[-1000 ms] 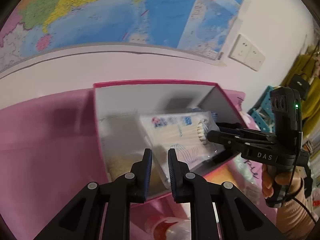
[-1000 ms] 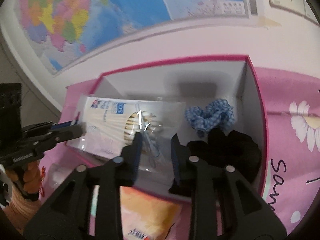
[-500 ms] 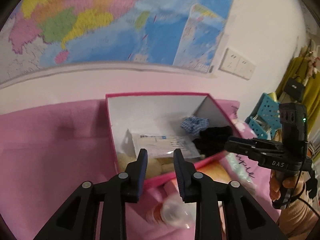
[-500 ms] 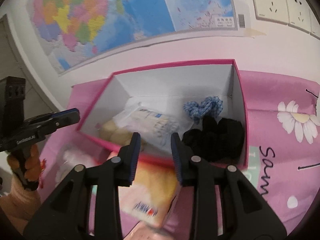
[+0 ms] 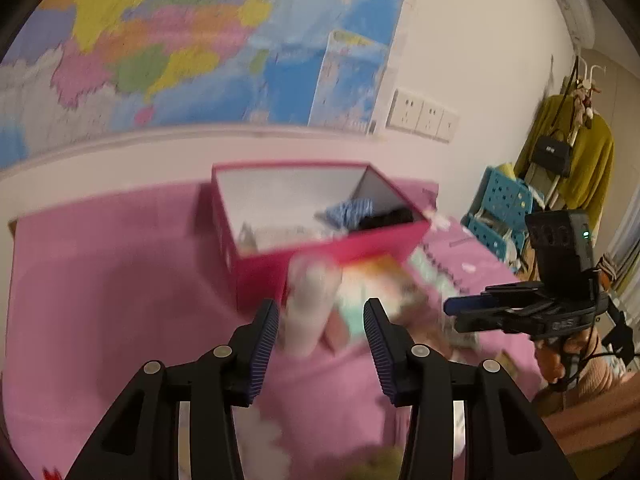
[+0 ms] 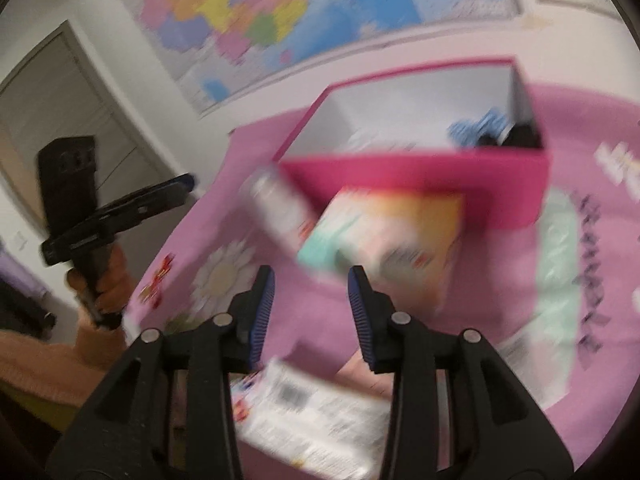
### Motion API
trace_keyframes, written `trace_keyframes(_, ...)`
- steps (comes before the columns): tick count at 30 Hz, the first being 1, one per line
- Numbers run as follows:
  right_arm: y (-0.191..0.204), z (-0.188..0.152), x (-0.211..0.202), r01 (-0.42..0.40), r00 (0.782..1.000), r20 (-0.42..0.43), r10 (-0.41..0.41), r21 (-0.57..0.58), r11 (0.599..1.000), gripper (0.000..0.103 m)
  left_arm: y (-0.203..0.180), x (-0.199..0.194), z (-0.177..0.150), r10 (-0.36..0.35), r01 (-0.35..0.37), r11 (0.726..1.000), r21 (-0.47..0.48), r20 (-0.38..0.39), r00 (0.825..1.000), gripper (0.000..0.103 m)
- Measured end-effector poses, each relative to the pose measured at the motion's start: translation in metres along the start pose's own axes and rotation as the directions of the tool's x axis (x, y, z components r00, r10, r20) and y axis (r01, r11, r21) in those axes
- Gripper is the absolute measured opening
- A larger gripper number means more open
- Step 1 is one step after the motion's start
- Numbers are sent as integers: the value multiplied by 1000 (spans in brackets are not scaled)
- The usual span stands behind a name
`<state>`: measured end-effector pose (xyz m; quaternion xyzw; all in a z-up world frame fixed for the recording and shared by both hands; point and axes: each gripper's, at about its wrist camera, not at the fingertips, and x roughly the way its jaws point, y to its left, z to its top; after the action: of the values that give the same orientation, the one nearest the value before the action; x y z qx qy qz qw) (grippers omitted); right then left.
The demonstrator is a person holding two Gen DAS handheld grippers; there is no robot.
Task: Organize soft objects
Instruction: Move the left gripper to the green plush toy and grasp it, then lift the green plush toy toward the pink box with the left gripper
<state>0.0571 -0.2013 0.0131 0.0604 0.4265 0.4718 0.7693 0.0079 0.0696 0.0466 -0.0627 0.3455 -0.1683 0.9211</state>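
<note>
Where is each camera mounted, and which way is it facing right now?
Left wrist: sits on the left gripper, jaws open, facing the pink box and wall map; the right gripper shows at its right.
Right wrist: sits on the right gripper, jaws open, facing the same box; the left gripper shows at its left.
Shared: box, map, pink cloth.

We log motion blur across both wrist views. Inside the pink box point(image 5: 320, 252), its near wall hides most of the blue checked scrunchie point(image 5: 350, 214) and the black scrunchie point(image 5: 386, 218). Just in front of the box, a pale cylinder point(image 5: 310, 308) and a pastel packet point(image 6: 384, 236) carry unreadable print. Nearer us than the box, a white printed packet point(image 6: 312, 416) runs off the right view's lower edge.
</note>
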Motion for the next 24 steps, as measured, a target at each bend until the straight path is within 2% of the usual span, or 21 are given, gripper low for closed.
trace_keyframes(4, 33, -24, 19, -93, 990, -117, 84, -73, 993, 41, 14, -2, -33, -15, 10, 997, -73, -64, 998, 45)
trace_keyframes(7, 56, -41, 32, -208, 964, -189, 188, -91, 974, 52, 26, -8, -53, -14, 2, 992, -129, -88, 996, 45)
trace_keyframes(8, 65, -48, 38, -229, 955, -219, 203, -103, 968, 52, 31, -11, -58, -23, 9, 989, -147, -94, 995, 45)
trace_keyframes(13, 82, -62, 63, -217, 943, -283, 176, -123, 968, 52, 35, -19, -79, -61, 38, 983, -182, -126, 990, 47)
trace_keyframes(15, 83, -64, 70, -212, 941, -294, 168, -123, 970, 52, 37, -19, -87, -93, 64, 977, -201, -139, 986, 57)
trace_keyframes(19, 83, -68, 77, -183, 944, -295, 145, -108, 977, 52, 39, -20, -104, -126, 83, 967, -241, -167, 978, 57)
trace_keyframes(22, 79, -68, 79, -165, 951, -282, 129, -108, 980, 41, 43, -18, -115, -164, 107, 956, -274, -193, 967, 58)
trace_keyframes(24, 77, -67, 77, -167, 954, -269, 134, -103, 981, 40, 41, -17, -120, -180, 120, 955, -273, -208, 961, 58)
